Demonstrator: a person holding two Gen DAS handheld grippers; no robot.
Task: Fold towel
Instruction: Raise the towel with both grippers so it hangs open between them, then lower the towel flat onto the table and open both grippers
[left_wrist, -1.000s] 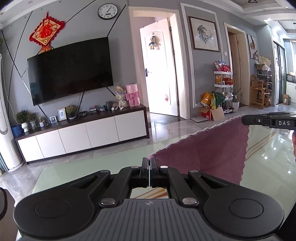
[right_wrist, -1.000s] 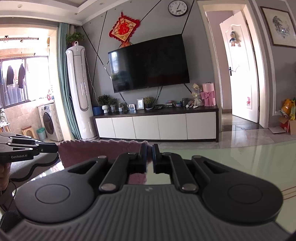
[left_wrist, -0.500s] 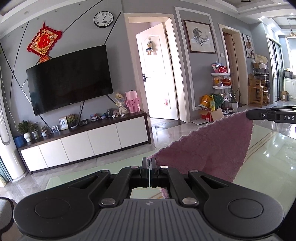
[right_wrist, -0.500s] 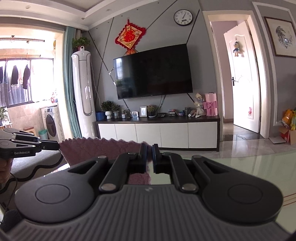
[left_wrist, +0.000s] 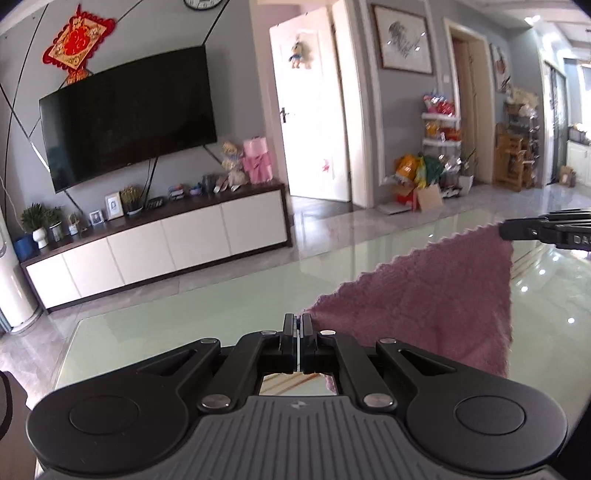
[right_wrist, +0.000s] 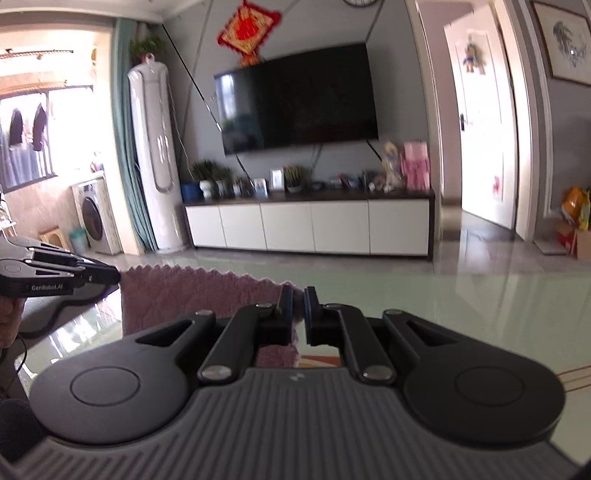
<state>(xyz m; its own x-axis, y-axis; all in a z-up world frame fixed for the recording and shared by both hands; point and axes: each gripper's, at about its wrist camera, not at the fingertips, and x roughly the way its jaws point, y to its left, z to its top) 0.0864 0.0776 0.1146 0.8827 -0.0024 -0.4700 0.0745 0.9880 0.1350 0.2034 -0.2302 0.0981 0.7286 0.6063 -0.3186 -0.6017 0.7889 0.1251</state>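
A mauve towel (left_wrist: 436, 306) with a scalloped edge hangs stretched between my two grippers above a glass table (left_wrist: 192, 314). My left gripper (left_wrist: 297, 321) is shut on one top corner of it. At the right edge of the left wrist view, my right gripper (left_wrist: 508, 230) pinches the other top corner. In the right wrist view the towel (right_wrist: 192, 295) runs from my right gripper (right_wrist: 299, 295), shut on its corner, across to my left gripper (right_wrist: 114, 277) at the far left. The towel's lower part hangs behind the gripper bodies, hidden.
The pale green glass table (right_wrist: 461, 317) spreads under both grippers. Beyond it stand a white TV cabinet (left_wrist: 159, 247), a wall TV (left_wrist: 125, 122) and a tall white air conditioner (right_wrist: 155, 155). A hand (right_wrist: 9, 317) holds the left gripper.
Both grippers rose and then came down and forward with the towel held taut between them. Both views now look lower onto the table. Both grips stayed shut.
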